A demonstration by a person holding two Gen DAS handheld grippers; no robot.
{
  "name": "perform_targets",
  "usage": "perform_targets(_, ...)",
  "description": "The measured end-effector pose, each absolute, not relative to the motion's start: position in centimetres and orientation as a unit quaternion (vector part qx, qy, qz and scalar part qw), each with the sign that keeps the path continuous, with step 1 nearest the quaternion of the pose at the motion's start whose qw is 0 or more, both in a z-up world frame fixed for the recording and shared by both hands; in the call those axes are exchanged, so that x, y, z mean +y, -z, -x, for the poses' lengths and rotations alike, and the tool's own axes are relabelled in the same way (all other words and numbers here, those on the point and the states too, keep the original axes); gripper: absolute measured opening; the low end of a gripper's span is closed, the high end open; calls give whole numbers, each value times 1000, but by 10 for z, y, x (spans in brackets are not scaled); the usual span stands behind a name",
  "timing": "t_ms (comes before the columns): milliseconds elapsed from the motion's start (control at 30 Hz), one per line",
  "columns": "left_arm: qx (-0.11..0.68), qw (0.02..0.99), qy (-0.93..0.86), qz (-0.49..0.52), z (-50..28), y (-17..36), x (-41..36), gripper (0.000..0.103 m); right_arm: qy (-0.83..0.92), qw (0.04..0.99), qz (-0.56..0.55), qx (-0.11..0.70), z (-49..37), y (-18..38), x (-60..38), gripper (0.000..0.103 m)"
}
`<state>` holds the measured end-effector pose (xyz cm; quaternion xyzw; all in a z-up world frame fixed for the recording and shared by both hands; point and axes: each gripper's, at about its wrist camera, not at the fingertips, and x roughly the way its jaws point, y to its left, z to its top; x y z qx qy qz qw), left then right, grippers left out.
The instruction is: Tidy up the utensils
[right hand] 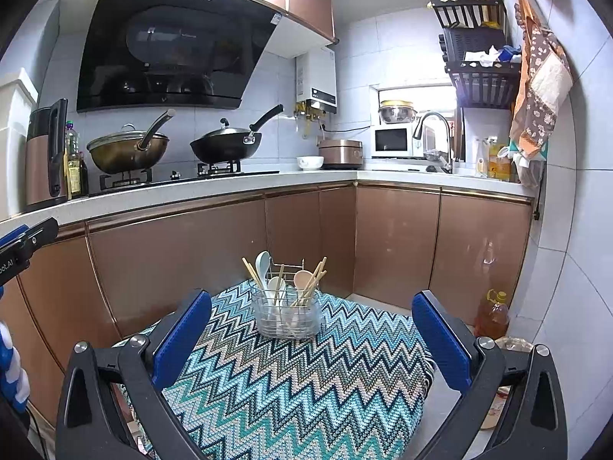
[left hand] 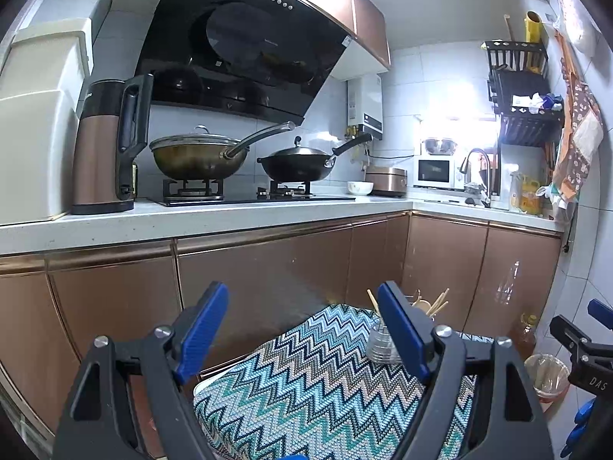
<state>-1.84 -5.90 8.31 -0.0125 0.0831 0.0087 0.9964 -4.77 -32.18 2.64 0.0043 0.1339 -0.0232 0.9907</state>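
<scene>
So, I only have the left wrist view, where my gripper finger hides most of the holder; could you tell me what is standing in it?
Observer: The utensil holder holds chopsticks and three spoons; the pale blue spoon stands tallest.
Operator: Thank you. Is the holder upright on the cloth?
Observer: Yes, upright near the far edge of the zigzag cloth, with nothing else lying on it.
Operator: And is the right gripper holding anything?
Observer: No, the right gripper is wide open and empty, short of the holder.
</scene>
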Motion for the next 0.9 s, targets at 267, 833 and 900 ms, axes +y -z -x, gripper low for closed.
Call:
perform_targets(267, 72, 997, -14, 9, 29, -84, -59, 80, 30, 992, 8, 126, 57, -29, -318, 103)
perform_targets(833, 61, 998, -20, 4, 39, -86, -58, 80, 47, 993, 10, 104, 74, -37, -326, 103)
perform_targets(900, 60, 998, -20, 5, 40, -86, -56, 80, 48, 993, 11, 104, 75, -37, -326, 103)
